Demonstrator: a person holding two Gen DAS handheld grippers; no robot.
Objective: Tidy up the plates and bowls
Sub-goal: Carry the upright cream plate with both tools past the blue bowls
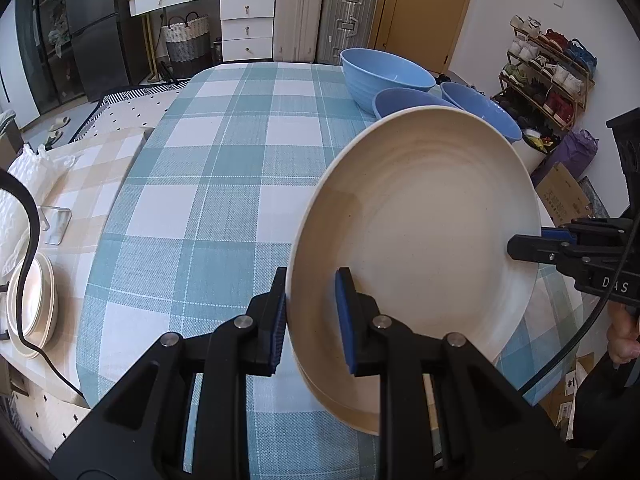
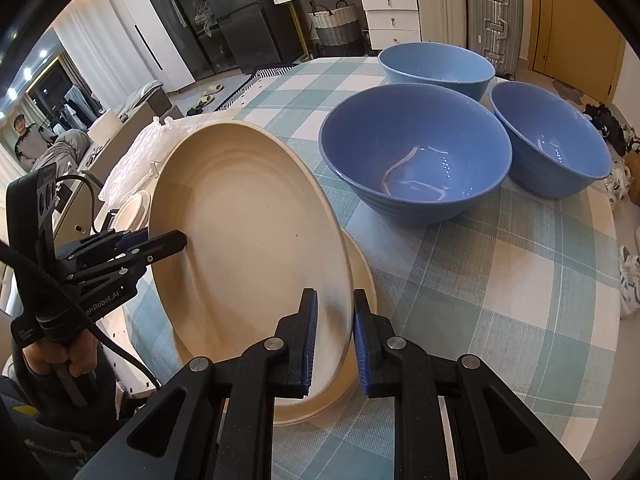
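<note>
A cream plate (image 1: 420, 216) (image 2: 248, 240) is held tilted above the table, over a second cream plate (image 2: 362, 276) lying flat below it. My left gripper (image 1: 312, 312) straddles the plate's near rim, one finger on each face; in the right wrist view it (image 2: 160, 246) is at the plate's left edge. My right gripper (image 2: 334, 336) straddles the opposite rim; in the left wrist view it (image 1: 532, 246) is at the right edge. Three blue bowls (image 2: 416, 148) (image 2: 436, 66) (image 2: 548, 136) stand behind on the table.
The table has a teal checked cloth (image 1: 224, 184). A stack of cream plates (image 1: 34, 304) sits on a side surface at left, by a black cable (image 1: 28, 240). A shoe rack (image 1: 548, 76) stands at right, suitcases (image 1: 324, 16) and drawers behind.
</note>
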